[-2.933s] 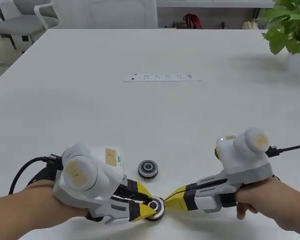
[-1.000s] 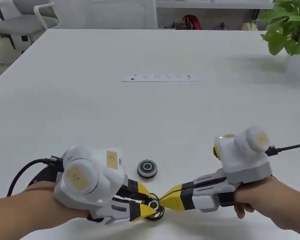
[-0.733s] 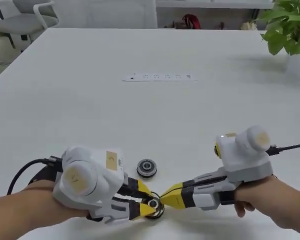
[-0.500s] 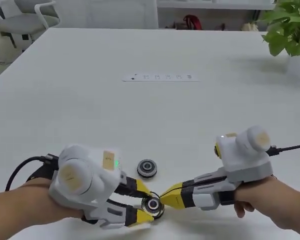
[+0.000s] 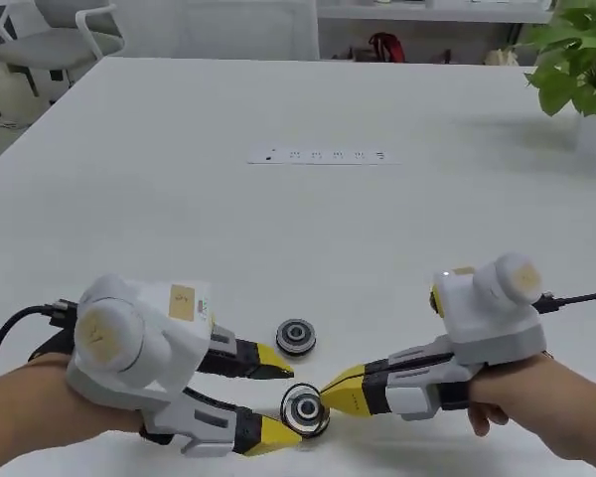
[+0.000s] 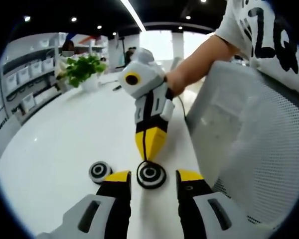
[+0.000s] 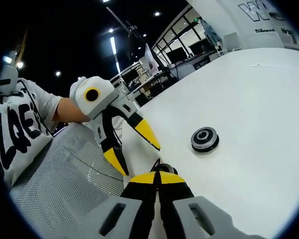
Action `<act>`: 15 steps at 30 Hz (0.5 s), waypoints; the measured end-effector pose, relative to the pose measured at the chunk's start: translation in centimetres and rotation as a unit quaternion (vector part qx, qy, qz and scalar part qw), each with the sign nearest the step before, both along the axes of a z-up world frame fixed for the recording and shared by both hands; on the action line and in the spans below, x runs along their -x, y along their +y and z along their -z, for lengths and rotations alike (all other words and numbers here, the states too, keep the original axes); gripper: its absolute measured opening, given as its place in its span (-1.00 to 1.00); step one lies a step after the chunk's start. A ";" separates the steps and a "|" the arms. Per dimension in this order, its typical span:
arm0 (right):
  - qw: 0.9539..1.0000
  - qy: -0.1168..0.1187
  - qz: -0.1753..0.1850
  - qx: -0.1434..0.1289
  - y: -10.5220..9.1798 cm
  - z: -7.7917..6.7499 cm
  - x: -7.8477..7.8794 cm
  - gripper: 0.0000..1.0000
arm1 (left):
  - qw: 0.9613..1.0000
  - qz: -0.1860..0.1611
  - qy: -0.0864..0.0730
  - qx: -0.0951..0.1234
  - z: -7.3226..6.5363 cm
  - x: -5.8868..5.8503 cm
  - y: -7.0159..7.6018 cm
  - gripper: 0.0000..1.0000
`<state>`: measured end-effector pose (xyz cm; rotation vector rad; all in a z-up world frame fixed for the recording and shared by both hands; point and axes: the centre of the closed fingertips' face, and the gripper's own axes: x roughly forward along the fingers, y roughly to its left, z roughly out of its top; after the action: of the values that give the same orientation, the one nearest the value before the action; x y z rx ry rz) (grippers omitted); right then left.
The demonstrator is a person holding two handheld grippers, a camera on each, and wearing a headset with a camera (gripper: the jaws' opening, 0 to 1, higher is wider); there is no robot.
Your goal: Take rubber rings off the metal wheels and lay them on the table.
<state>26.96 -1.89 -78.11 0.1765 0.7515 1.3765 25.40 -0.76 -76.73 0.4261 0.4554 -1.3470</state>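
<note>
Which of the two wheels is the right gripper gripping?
The near wheel, pinched at its edge by the shut right gripper, between the jaws of the open left gripper. The far wheel lies free on the table.

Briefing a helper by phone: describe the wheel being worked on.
On the white table, two grippers meet at the near edge. The metal wheel is pinched in the right gripper's tips, between the left gripper's open jaws; the other wheel lies free.

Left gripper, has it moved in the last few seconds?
Yes. The left gripper opened and drew back leftward in the head view, away from the spare wheel.
</note>
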 end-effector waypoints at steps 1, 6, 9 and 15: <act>1.000 0.000 0.000 -0.001 0.0 -0.1 0.0 -1.00 | 1.000 -0.001 -0.003 0.002 -0.1 0.0 0.1 -0.21; 1.000 0.004 -0.004 -0.006 0.2 -0.4 0.2 -1.00 | 1.000 -0.012 -0.003 0.016 -0.9 -0.1 0.8 -0.11; 1.000 0.004 -0.008 -0.009 0.4 -0.6 0.4 -1.00 | 1.000 -0.013 -0.001 0.020 -1.2 0.2 1.2 -0.03; 1.000 0.004 -0.015 -0.016 0.8 -1.2 0.6 -1.00 | 0.999 -0.025 -0.001 0.027 -1.6 0.4 2.2 0.06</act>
<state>26.33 -1.08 -76.88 0.1966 0.7424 1.4183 24.99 1.44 -75.18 0.3692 0.4248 -1.3080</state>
